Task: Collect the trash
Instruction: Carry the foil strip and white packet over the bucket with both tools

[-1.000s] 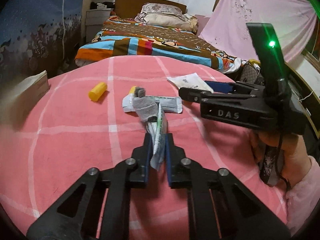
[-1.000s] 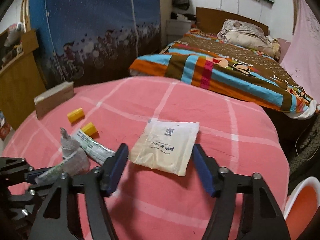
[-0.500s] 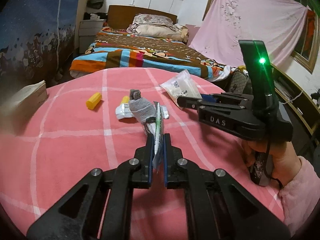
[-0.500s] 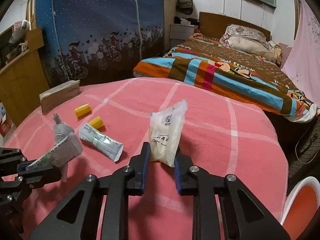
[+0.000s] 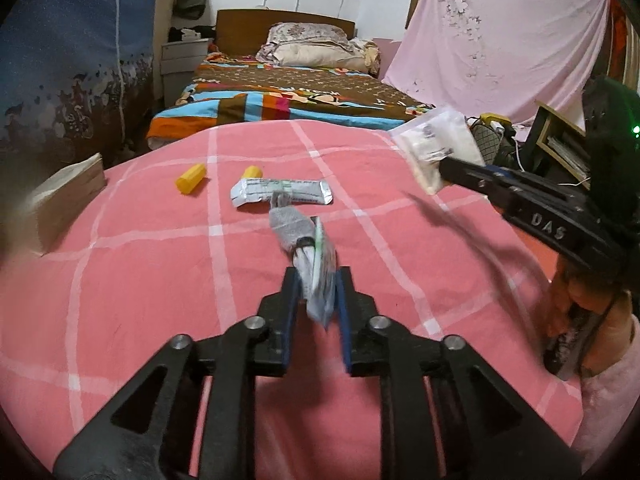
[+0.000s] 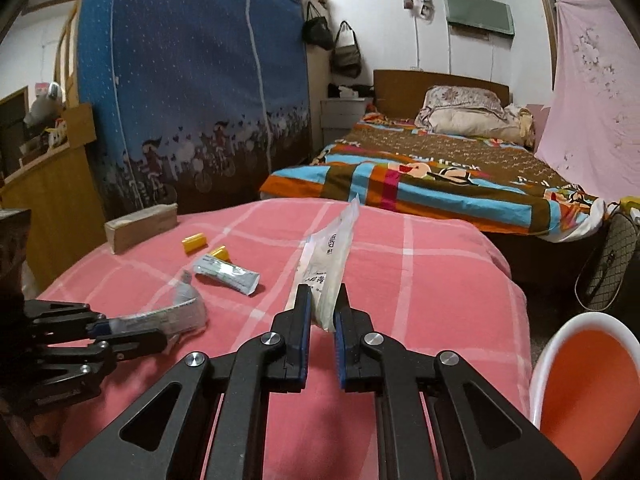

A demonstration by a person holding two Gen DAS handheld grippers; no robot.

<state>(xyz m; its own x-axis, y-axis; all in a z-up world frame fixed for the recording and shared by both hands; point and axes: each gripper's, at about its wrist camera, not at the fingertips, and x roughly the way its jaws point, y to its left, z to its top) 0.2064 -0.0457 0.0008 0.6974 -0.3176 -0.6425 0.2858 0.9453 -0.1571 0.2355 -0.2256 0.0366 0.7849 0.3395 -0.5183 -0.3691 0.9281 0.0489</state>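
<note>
My left gripper [image 5: 318, 276] holds a crumpled grey-and-green wrapper bundle [image 5: 290, 228] just above the pink checked cloth [image 5: 140, 280]. Its jaws are opening, and the bundle still fills the gap between the pads. In the right wrist view the left gripper [image 6: 120, 328] sits low on the left, with the wrapper bundle [image 6: 180, 312] sticking out of it. My right gripper [image 6: 323, 292] is shut on a white printed packet [image 6: 332, 248], lifted upright off the cloth. From the left wrist the right gripper [image 5: 444, 166] and the white packet [image 5: 436, 140] show at the right.
A silver tube [image 5: 280, 192] and two yellow caps [image 5: 191, 178] [image 5: 251, 171] lie on the cloth. A tan box [image 5: 68, 196] sits at its left edge. An orange-and-white tub [image 6: 580, 380] stands low right. Behind are a bed [image 6: 440, 184] and a handbag [image 6: 608, 264].
The right gripper closed on the white packet and lifted it off the cloth, up and to the right. The left gripper's jaws stand slightly wider around the wrapper bundle.
</note>
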